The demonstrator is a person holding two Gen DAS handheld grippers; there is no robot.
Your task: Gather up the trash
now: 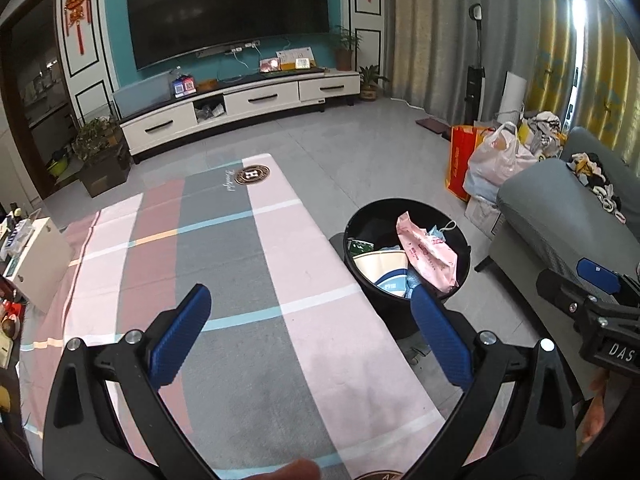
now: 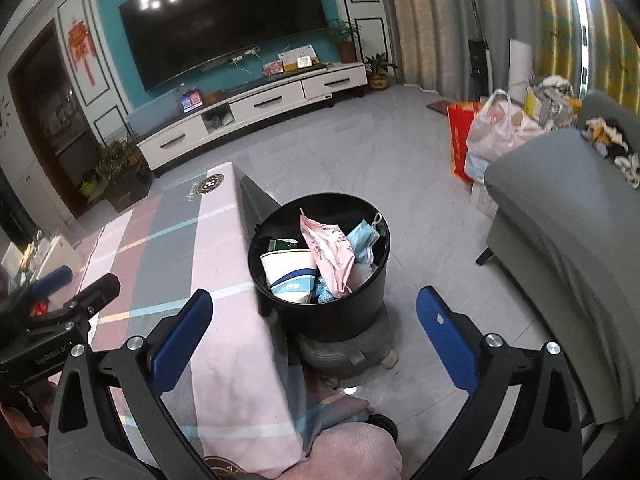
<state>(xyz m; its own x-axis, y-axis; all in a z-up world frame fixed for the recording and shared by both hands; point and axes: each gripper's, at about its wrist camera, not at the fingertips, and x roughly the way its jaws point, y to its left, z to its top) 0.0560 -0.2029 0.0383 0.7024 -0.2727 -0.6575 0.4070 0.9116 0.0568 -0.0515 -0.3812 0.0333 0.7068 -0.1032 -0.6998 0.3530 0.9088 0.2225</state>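
Observation:
A black round bin (image 1: 370, 216) stands on the floor at the table's right edge; it also shows in the right wrist view (image 2: 332, 316). It holds a pink plastic wrapper (image 2: 328, 252), a white and blue paper cup (image 2: 290, 270), a light blue face mask (image 2: 364, 240) and a green packet (image 2: 284, 244). My left gripper (image 1: 308, 300) is open and empty above the table with the pink, grey and blue cloth (image 1: 224, 264). My right gripper (image 2: 314, 306) is open and empty, just above and in front of the bin.
A grey sofa (image 2: 560, 216) stands right of the bin, with clothes on it. Plastic and orange bags (image 2: 492, 128) sit on the floor beyond it. A white TV cabinet (image 2: 256, 108) and potted plants (image 2: 120, 172) line the far wall. A white box (image 1: 40, 256) stands left of the table.

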